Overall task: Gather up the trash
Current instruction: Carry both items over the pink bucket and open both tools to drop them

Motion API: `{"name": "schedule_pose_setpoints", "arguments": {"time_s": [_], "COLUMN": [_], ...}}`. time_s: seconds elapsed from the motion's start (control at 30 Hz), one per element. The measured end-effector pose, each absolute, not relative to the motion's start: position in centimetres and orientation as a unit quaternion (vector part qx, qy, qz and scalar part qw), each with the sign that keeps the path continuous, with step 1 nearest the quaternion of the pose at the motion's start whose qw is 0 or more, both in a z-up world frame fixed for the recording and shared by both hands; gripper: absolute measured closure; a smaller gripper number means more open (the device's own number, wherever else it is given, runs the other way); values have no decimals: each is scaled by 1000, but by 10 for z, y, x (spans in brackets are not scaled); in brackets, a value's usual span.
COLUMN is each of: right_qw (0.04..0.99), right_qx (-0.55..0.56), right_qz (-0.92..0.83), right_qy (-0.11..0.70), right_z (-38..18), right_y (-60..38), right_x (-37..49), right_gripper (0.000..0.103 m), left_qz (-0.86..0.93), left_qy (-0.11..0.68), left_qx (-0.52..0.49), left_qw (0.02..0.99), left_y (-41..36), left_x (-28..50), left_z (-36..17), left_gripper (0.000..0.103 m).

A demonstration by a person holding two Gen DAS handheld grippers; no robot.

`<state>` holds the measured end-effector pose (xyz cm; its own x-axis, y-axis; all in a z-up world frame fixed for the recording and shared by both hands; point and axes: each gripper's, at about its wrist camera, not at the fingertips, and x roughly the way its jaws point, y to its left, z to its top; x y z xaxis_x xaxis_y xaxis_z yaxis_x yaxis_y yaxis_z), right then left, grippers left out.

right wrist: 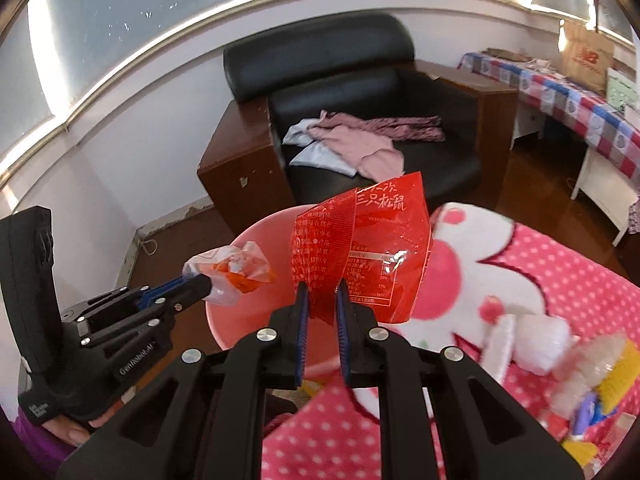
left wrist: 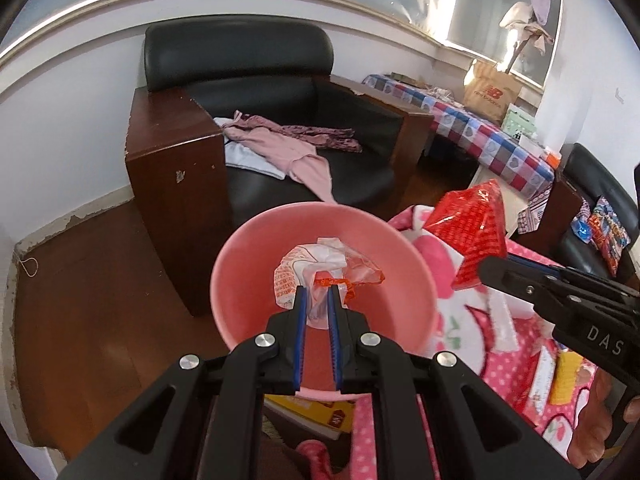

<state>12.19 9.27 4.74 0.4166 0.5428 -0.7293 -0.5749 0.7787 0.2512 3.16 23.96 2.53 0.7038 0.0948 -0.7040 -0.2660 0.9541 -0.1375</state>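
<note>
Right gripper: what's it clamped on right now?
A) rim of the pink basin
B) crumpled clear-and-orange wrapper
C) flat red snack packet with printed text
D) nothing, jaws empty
C: in the right wrist view the right gripper pinches the lower edge of the red snack packet, held up over the pink basin; the crumpled wrapper is in the left gripper instead.

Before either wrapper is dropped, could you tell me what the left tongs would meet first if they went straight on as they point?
Most likely the inside of the pink basin, directly beyond the crumpled wrapper that the left tongs hold; the depth is hard to judge.
</note>
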Motion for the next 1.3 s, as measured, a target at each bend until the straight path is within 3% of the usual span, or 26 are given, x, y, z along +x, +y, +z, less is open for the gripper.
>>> {"name": "schedule_pose_setpoints", "arguments": {"time_s": [0.53,0.97,1.0,1.07,1.3], "right_qw": [787,770,769,769,773], "right_qx": [-42,-61,-62,-60,-55], "right_qz": [333,320,318,315,317], "right_qy": [518,548,551,553,547], "right_z": [-12,-30,-31,-31,-25], "right_y": [147,157,157,158,153], "right_x": [152,149,149,151,148], "right_gripper": [90,89,88,77,71], "left_qz": [90,84,85,87,93], "left_qy": [438,478,479,480,470], "left_qx": [-104,-114,-119,-123,-125], "left_qw": [888,867,866,864,869], "left_y": [256,250,251,252,254], "left_x": [67,67,66,66,61], "left_z": [-27,-52,-52,-52,-43], "left_gripper": [93,89,89,88,72]}}
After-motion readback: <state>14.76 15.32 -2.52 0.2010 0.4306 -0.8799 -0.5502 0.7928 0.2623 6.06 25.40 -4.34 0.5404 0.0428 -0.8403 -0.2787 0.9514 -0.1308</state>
